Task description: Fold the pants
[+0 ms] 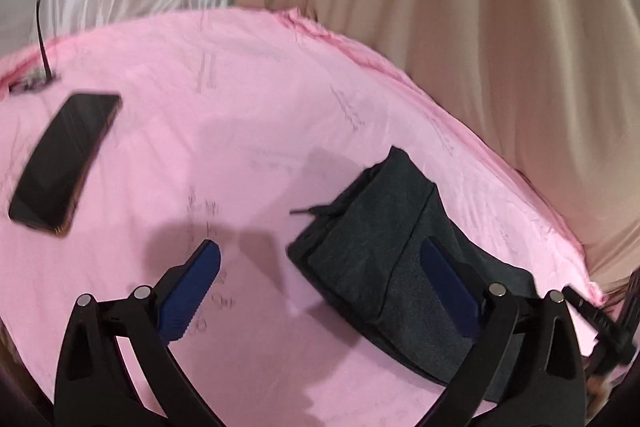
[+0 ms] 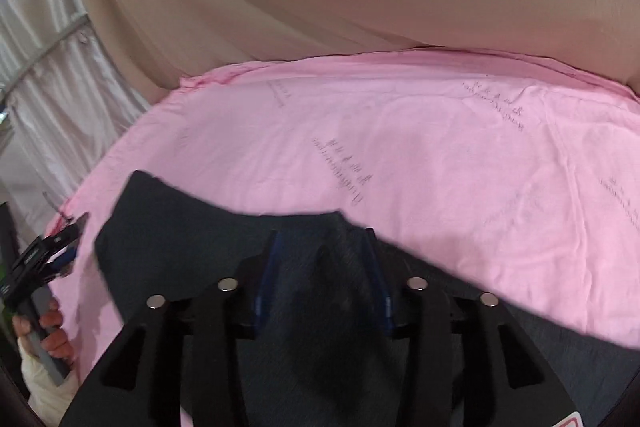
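The dark grey pants [image 1: 384, 259] lie folded into a compact bundle on the pink sheet [image 1: 240, 131], with a drawstring poking out at the bundle's left. My left gripper [image 1: 320, 259] is open and empty; its right finger [image 1: 448, 279] rests over the bundle and its left finger [image 1: 200, 279] is over bare sheet. In the right wrist view the pants [image 2: 168, 243] fill the lower frame. My right gripper [image 2: 324, 243] is shut on a raised fold of the pants between its blue pads.
A black phone [image 1: 64, 159] lies on the pink sheet at the left. A thin black cable [image 1: 42, 43] stands near the back left edge. Beige and white curtains [image 1: 440, 27] hang behind the table. The left gripper and hand [image 2: 44, 267] show at the left edge.
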A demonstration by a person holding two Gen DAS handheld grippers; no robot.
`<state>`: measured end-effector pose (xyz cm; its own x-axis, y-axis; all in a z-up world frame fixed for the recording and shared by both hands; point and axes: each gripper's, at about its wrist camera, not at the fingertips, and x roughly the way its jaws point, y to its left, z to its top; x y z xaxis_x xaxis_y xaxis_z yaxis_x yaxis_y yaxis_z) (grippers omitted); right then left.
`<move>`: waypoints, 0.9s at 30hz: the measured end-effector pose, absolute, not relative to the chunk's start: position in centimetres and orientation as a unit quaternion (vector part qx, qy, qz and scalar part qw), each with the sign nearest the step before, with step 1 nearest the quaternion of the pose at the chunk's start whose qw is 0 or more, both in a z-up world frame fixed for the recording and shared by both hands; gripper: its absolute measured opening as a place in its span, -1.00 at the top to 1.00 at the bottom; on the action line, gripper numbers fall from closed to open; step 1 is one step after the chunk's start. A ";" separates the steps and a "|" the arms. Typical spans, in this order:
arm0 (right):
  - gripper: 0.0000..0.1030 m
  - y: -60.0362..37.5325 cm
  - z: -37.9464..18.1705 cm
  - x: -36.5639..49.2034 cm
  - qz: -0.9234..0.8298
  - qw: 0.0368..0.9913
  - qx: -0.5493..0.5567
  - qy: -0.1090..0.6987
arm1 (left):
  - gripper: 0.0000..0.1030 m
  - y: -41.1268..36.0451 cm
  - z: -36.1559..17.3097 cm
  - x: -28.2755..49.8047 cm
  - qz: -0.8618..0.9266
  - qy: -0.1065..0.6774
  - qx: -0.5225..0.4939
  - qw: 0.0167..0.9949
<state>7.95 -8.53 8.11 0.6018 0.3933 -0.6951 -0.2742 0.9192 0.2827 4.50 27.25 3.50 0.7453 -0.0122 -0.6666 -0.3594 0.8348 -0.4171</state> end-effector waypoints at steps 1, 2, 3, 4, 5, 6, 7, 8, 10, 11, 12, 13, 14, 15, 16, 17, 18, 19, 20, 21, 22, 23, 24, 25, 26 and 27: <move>0.16 -8.6 7.9 6.7 0.191 0.891 0.080 0.405 | -0.90 27.5 2.8 4.8 0.085 0.356 -0.292 0.884; 0.16 -8.9 7.6 5.6 0.196 0.889 0.088 0.405 | -0.90 27.7 2.0 5.2 0.076 0.369 -0.315 0.871; 0.16 -9.2 7.4 4.5 0.198 0.888 0.096 0.404 | -0.90 27.8 1.2 5.5 0.073 0.383 -0.337 0.857; 0.16 -9.7 7.2 3.2 0.198 0.887 0.102 0.405 | -0.90 27.9 0.3 5.8 0.063 0.391 -0.363 0.843; 0.16 -9.9 6.9 2.1 0.196 0.887 0.101 0.406 | -0.90 27.9 0.1 5.7 0.069 0.383 -0.367 0.845; 0.16 -10.6 6.8 0.6 0.188 0.889 0.099 0.406 | -0.90 27.7 0.3 5.9 0.080 0.376 -0.362 0.849; 0.13 -11.0 6.6 0.0 0.181 0.889 0.104 0.407 | -0.90 27.5 0.1 6.4 0.079 0.376 -0.365 0.848; 0.06 -11.7 6.3 -0.8 0.172 0.890 0.111 0.408 | -0.75 27.3 0.1 6.6 0.079 0.373 -0.365 0.849; 0.01 -13.6 5.9 -2.5 0.147 0.892 0.125 0.409 | 0.34 26.6 -0.2 7.8 0.072 0.390 -0.352 0.848; 0.01 -14.6 5.8 -3.2 0.133 0.895 0.131 0.406 | 0.49 26.3 -0.1 8.2 0.087 0.395 -0.342 0.848; 0.00 -15.6 5.8 -3.9 0.121 0.897 0.138 0.402 | 0.67 25.5 0.7 8.4 0.095 0.390 -0.321 0.858; -0.01 -16.9 5.7 -4.6 0.109 0.899 0.149 0.398 | 0.69 24.3 1.9 8.7 0.100 0.387 -0.297 0.868; -0.03 -18.2 5.7 -5.2 0.098 0.899 0.161 0.395 | 0.71 23.1 3.2 8.7 0.104 0.378 -0.273 0.878; -0.04 -19.3 5.6 -5.9 0.086 0.900 0.172 0.392 | 0.72 21.5 5.3 8.4 0.091 0.363 -0.252 0.893; -0.04 -20.5 5.5 -6.3 0.077 0.899 0.182 0.391 | 0.72 19.8 7.4 8.1 0.066 0.349 -0.236 0.905; -0.04 -21.8 5.4 -6.8 0.068 0.899 0.194 0.388 | 0.72 17.8 9.4 7.8 0.039 0.339 -0.223 0.913; -0.04 -22.8 5.4 -7.2 0.060 0.898 0.203 0.385 | 0.72 16.0 11.0 7.4 0.013 0.331 -0.212 0.919; -0.04 -24.0 5.5 -7.8 0.052 0.899 0.216 0.378 | 0.72 12.9 13.1 6.8 -0.022 0.319 -0.191 0.928; -0.04 -24.9 5.5 -8.3 0.051 0.899 0.225 0.373 | 0.71 9.5 14.8 6.0 -0.053 0.307 -0.166 0.936; -0.04 -25.8 5.5 -8.8 0.048 0.899 0.234 0.367 | 0.68 7.1 15.6 5.5 -0.075 0.302 -0.146 0.939; -0.05 -26.4 5.4 -9.1 0.045 0.899 0.241 0.363 | 0.64 3.4 16.1 5.1 -0.111 0.306 -0.118 0.938; -0.08 -27.2 5.1 -9.4 0.043 0.897 0.250 0.362 | 0.52 0.3 15.7 4.9 -0.144 0.316 -0.101 0.932; -0.08 -27.9 4.8 -9.6 0.043 0.893 0.260 0.365 | 0.25 -3.4 14.3 5.0 -0.182 0.335 -0.083 0.921; -0.08 -28.4 4.6 -9.8 0.044 0.890 0.267 0.366 | 0.04 -5.9 12.7 5.3 -0.209 0.358 -0.067 0.908; -0.08 -28.8 4.5 -10.0 0.047 0.888 0.274 0.365 | -0.32 -8.6 10.5 5.4 -0.231 0.392 -0.050 0.889; -0.08 -29.1 4.3 -10.2 0.050 0.886 0.279 0.365 | -0.34 -9.7 9.2 5.2 -0.232 0.408 -0.044 0.882</move>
